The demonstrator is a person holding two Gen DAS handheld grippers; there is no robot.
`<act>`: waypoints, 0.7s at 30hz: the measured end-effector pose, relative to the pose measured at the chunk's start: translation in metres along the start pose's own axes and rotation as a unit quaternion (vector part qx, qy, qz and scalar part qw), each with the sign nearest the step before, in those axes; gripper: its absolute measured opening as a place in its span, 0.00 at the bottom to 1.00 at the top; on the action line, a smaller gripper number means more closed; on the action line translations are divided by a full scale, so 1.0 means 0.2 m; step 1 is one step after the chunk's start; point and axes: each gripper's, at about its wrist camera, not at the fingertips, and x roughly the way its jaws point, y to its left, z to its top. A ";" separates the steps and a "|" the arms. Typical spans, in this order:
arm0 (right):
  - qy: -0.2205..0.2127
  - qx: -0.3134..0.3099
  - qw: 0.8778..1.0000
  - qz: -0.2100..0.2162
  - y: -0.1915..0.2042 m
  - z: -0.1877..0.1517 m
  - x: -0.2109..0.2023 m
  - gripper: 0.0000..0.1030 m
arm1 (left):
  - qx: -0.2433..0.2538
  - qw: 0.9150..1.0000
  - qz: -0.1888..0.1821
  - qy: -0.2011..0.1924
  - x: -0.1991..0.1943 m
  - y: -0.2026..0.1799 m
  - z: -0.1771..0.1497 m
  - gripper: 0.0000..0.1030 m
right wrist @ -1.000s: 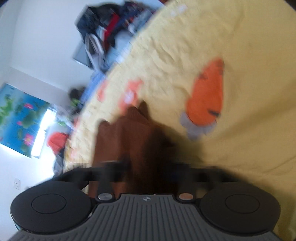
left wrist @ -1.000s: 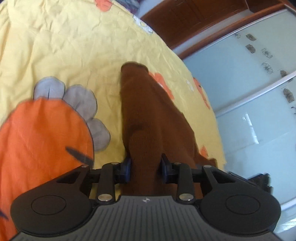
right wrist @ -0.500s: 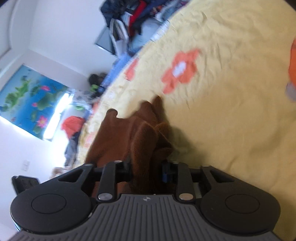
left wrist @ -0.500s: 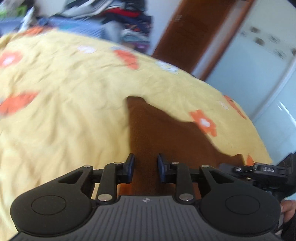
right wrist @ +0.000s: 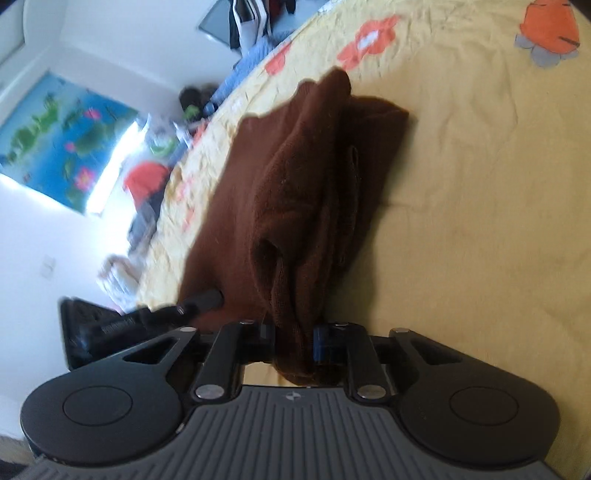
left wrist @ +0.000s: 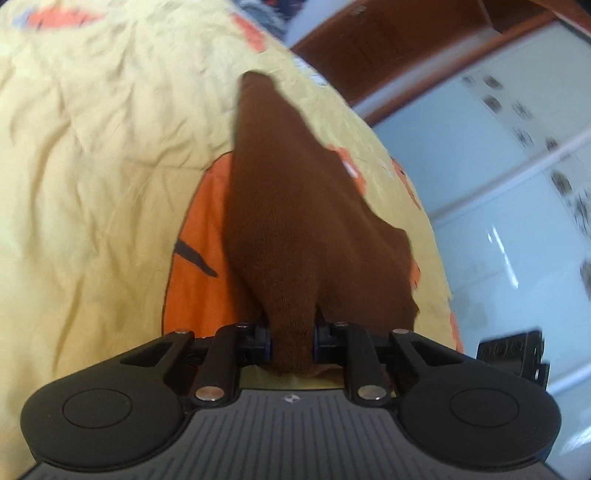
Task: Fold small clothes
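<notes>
A small brown knitted garment [left wrist: 295,206] lies stretched over the yellow bed cover, running away from me to a pointed far end. My left gripper [left wrist: 291,341] is closing, its pads pressing a bunched fold of the brown cloth. In the right wrist view the same garment [right wrist: 295,192] is rumpled in thick folds, and my right gripper [right wrist: 294,341] is closing on a gathered corner of it. The left gripper's body [right wrist: 110,325] shows at the lower left of the right wrist view, against the garment's near edge.
The yellow bed cover [left wrist: 92,166] has orange flower and carrot prints [right wrist: 550,29]. A brown door frame and pale glass wardrobe doors [left wrist: 498,166] stand beyond the bed's right edge. Piled clothes [right wrist: 255,18] and a blue wall picture [right wrist: 59,136] lie beyond the far side.
Both grippers moved across the bed with the brown garment, which now lies longer and more stretched out. Both jaws have closed tighter on the cloth.
</notes>
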 end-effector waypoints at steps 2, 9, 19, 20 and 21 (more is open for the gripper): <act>0.000 -0.020 1.000 -0.014 0.02 -0.02 -0.06 0.22 | 0.049 0.999 0.008 0.012 -0.03 -0.04 -0.04 0.17; -0.069 -0.030 0.996 -0.051 0.05 0.01 -0.23 0.61 | 0.229 0.961 0.132 -0.081 -0.25 -0.24 -0.15 0.65; -0.074 -0.120 0.986 -0.087 0.36 0.45 0.21 0.88 | 0.335 0.928 0.146 -0.072 0.22 -0.43 -0.16 0.75; -0.052 -0.112 0.984 -0.129 0.30 0.46 0.30 0.87 | 0.344 0.922 0.158 -0.082 0.26 -0.41 -0.19 0.75; -0.059 -0.126 0.982 -0.128 0.25 0.45 0.34 0.84 | 0.355 0.917 0.159 -0.093 0.26 -0.40 -0.21 0.77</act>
